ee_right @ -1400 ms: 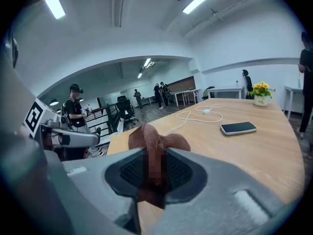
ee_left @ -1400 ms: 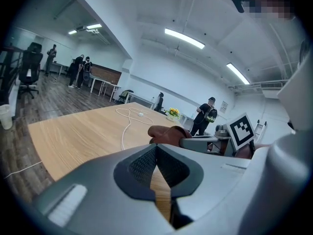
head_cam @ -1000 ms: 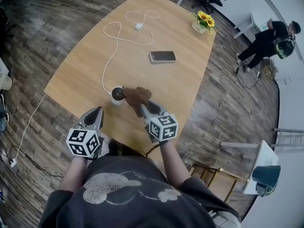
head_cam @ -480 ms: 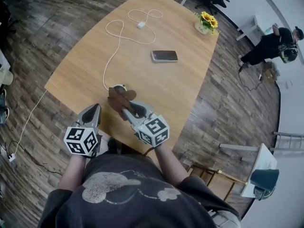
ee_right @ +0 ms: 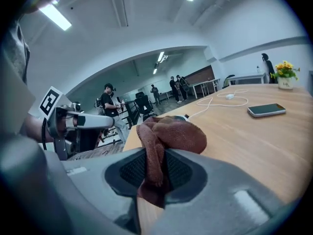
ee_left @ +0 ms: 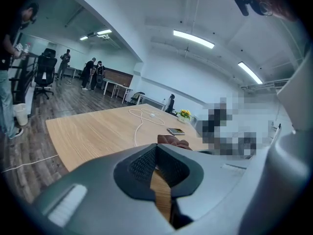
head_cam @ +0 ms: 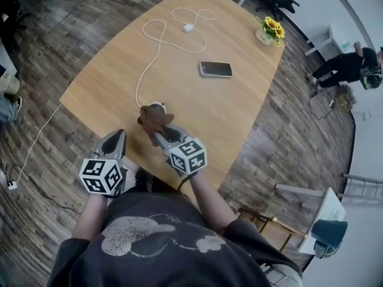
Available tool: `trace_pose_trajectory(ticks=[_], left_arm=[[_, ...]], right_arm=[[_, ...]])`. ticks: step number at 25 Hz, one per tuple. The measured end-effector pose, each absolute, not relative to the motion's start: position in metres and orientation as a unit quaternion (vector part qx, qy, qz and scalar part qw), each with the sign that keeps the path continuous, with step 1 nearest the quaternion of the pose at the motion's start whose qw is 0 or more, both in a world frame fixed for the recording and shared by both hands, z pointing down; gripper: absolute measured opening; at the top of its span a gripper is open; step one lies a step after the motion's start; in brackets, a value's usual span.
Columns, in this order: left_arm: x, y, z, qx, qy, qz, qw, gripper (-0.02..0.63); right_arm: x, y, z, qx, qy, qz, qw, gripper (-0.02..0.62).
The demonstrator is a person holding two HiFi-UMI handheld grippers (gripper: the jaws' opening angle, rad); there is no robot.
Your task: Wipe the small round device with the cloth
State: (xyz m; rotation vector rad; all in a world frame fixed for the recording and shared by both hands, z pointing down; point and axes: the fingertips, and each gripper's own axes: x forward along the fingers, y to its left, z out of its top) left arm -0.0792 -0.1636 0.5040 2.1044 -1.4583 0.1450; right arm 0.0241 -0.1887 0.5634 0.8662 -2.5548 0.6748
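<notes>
The small round device [head_cam: 158, 106] sits near the table's [head_cam: 108, 82] front edge w/ the brown cloth [head_cam: 153, 119] bunched over most of it (only a sliver of its rim shows past the cloth). The right gripper [head_cam: 161, 136] pinches that cloth between its jaws, a fold hanging down thru them in the right gripper view. The left gripper [head_cam: 116, 139] hovers just to the left at the table edge, jaws pressed together on nothing, while a white cable [head_cam: 157, 46] runs from the device toward the far end, w/ a phone [head_cam: 215, 69] and yellow flowers [head_cam: 271, 28] well beyond.
</notes>
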Motion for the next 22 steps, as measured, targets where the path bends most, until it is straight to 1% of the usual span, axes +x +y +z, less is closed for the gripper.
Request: trace_pose_trajectory(ticks=[6, 11, 18, 22], left_arm=[[-0.086, -0.157, 0.513, 0.78, -0.552, 0.059, 0.291, 0.018], [-0.083, -0.159, 0.514, 0.783, -0.544, 0.065, 0.294, 0.018], [-0.076, -0.159, 0.513, 0.796, -0.527, 0.072, 0.291, 0.018], [-0.072, -0.158, 0.511, 0.802, -0.52, 0.069, 0.287, 0.018]], right_arm=[[0.03, -0.184, 0.598, 0.316, -0.885, 0.265, 0.214, 0.077], [0.028, -0.182, 0.609, 0.313, -0.877, 0.287, 0.224, 0.077], [0.026, -0.173, 0.615, 0.309, -0.866, 0.309, 0.245, 0.077], [0.031, -0.162, 0.601, 0.31, -0.873, 0.287, 0.244, 0.077]])
